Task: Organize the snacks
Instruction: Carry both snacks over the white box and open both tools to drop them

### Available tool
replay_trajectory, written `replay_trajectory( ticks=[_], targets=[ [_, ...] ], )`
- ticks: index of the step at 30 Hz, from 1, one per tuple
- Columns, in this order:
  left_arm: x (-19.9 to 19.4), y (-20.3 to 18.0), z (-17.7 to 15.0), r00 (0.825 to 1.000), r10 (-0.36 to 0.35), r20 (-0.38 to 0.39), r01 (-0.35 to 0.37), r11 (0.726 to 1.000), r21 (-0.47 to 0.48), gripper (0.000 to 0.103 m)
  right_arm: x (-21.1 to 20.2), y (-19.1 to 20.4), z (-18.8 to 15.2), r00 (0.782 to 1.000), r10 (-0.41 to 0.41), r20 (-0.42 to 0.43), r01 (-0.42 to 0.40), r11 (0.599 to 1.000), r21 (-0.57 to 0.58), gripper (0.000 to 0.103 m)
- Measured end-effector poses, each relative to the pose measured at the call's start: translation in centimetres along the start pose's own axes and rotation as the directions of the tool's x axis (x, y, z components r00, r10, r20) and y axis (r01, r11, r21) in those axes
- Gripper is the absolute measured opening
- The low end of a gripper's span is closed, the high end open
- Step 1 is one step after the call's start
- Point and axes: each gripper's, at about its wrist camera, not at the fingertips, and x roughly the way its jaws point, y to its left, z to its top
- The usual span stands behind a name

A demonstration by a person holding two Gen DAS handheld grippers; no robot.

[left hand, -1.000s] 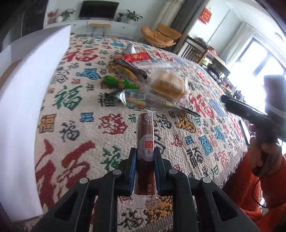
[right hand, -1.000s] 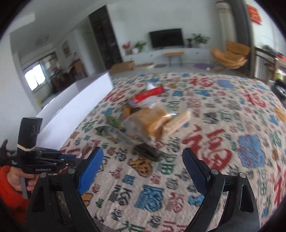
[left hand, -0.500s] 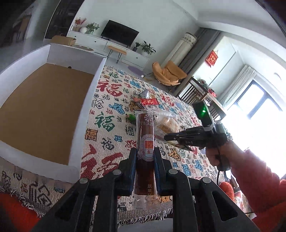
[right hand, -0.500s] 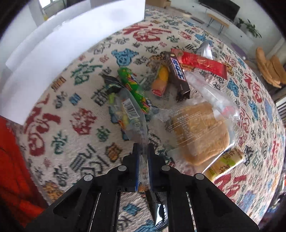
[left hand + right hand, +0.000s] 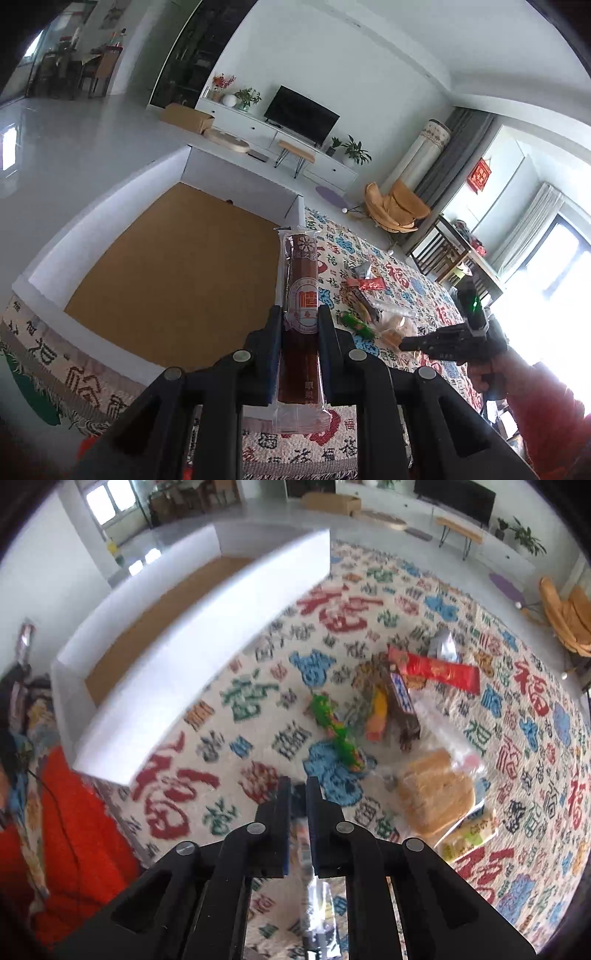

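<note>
Box (image 5: 192, 635) left of snack pile (image 5: 388, 716), both on cloth (image 5: 517, 709)

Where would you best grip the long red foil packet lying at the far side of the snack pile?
Grip the long red foil packet across its narrow width near the middle, coming from above. It lies flat on the patterned cloth, thin and long; its right half is clear, while its left end sits close to the dark chocolate bar.

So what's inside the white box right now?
The white box shows only its bare brown floor, no snacks. The left gripper and its brown snack stick hide its near right corner.
</note>
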Motion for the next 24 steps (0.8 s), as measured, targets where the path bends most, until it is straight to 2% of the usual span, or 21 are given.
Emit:
replay_trajectory(
  ticks=[1,2,4,5,6,7,8,11,13,15,16,17,19,21,23,24],
  targets=[
    [-0.3,0.3,-0.2,1.000,0.005,0.001,-0.005,1.000,-0.001,0.018,1.1,0.1,-0.8,0.999,-0.010,-0.037,0.009,1.000,-0.023,0.023],
    [-0.4,0.5,-0.2,1.000,0.009,0.002,-0.009,1.000,-0.003,0.018,2.2,0.1,-1.8,0.997,-0.001,-0.076,-0.002,0.999,-0.036,0.041],
    [-0.2,0.7,-0.3,1.000,0.014,0.000,-0.014,1.000,-0.007,0.018,4.1,0.2,-3.9,0.992,-0.007,-0.128,0.000,0.999,-0.051,0.064],
    [-0.1,0.7,-0.2,1.000,0.016,-0.001,-0.016,1.000,-0.007,0.018,5.1,0.2,-4.9,0.988,-0.036,-0.147,0.026,0.997,-0.069,0.065],
    [-0.1,0.8,-0.5,1.000,0.018,-0.002,-0.018,1.000,-0.007,0.018,6.2,0.3,-5.9,0.984,-0.069,-0.167,0.054,0.994,-0.091,0.064],
    [0.0,0.8,-0.5,1.000,0.019,-0.003,-0.019,1.000,-0.009,0.018,7.0,0.3,-6.7,0.980,-0.091,-0.178,0.073,0.992,-0.105,0.044],
    [0.1,0.7,-0.6,1.000,0.020,-0.005,-0.020,1.000,-0.009,0.018,6.6,-0.1,-7.0,0.989,-0.039,-0.141,0.030,0.997,-0.068,0.020],
    [0.5,0.4,-0.2,1.000,0.030,-0.007,-0.030,1.000,0.001,0.018,4.7,-1.6,-6.9,0.994,-0.019,-0.104,0.022,0.999,0.026,0.018],
    [0.6,0.4,0.1,0.999,0.048,-0.005,-0.048,0.999,0.011,0.018,2.1,-2.6,-6.2,0.996,0.078,-0.034,-0.074,0.990,0.122,0.018],
    [1.0,0.8,0.6,0.997,0.071,-0.008,-0.071,0.997,0.018,0.018,-1.6,-2.5,-4.5,0.980,0.185,0.078,-0.197,0.964,0.178,0.018],
    [1.1,1.1,0.7,0.996,0.085,-0.011,-0.084,0.996,0.019,0.018,-3.6,-2.1,-3.3,0.963,0.230,0.139,-0.253,0.949,0.186,0.018],
    [1.4,1.5,0.9,0.995,0.101,-0.014,-0.101,0.995,0.018,0.018,-5.5,-1.4,-1.9,0.938,0.283,0.198,-0.320,0.928,0.189,0.018],
    [2.1,2.2,1.6,0.990,0.138,-0.020,-0.138,0.990,0.021,0.018,-8.5,0.4,1.5,0.874,0.385,0.298,-0.447,0.877,0.178,0.018],
    [3.0,2.7,2.5,0.982,0.188,-0.024,-0.187,0.982,0.031,0.018,-10.0,2.9,5.1,0.811,0.461,0.360,-0.541,0.826,0.160,0.018],
    [3.6,3.1,2.9,0.969,0.247,-0.025,-0.245,0.968,0.049,0.018,-10.3,5.2,8.5,0.762,0.496,0.415,-0.598,0.785,0.160,0.019],
    [4.0,3.1,3.3,0.953,0.303,-0.022,-0.301,0.952,0.064,0.021,-10.1,6.1,10.0,0.748,0.494,0.442,-0.611,0.774,0.168,0.022]
  ],
)
